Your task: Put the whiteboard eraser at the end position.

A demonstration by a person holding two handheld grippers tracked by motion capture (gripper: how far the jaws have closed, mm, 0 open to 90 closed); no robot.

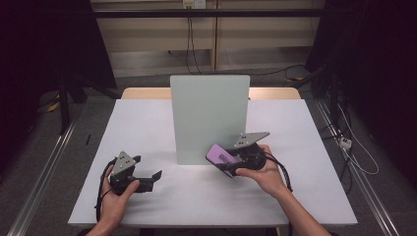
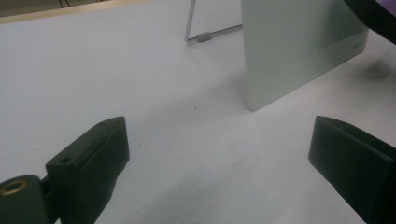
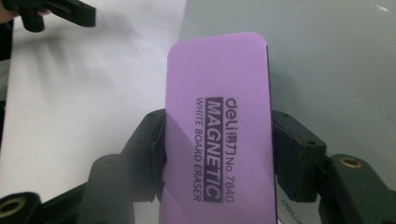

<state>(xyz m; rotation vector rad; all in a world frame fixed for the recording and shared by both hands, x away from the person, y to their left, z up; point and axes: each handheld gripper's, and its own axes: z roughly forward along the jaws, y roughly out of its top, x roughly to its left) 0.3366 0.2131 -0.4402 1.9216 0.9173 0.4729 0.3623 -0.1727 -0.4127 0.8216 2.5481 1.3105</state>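
Note:
A pale grey-green whiteboard stands upright near the middle of the white table on a wire stand. My right gripper is shut on a purple magnetic whiteboard eraser, held by its long sides at the board's lower right corner. The eraser reads "MAGNETIC WHITE BOARD ERASER" and lies close against the board; whether it touches I cannot tell. My left gripper rests low on the table at the left, open, nothing between its jaws; its fingers frame the board's edge.
The table's wooden far edge shows behind the board. Cables and metal rails run on the floor on both sides. Bare white tabletop stretches to the left and in front of the board.

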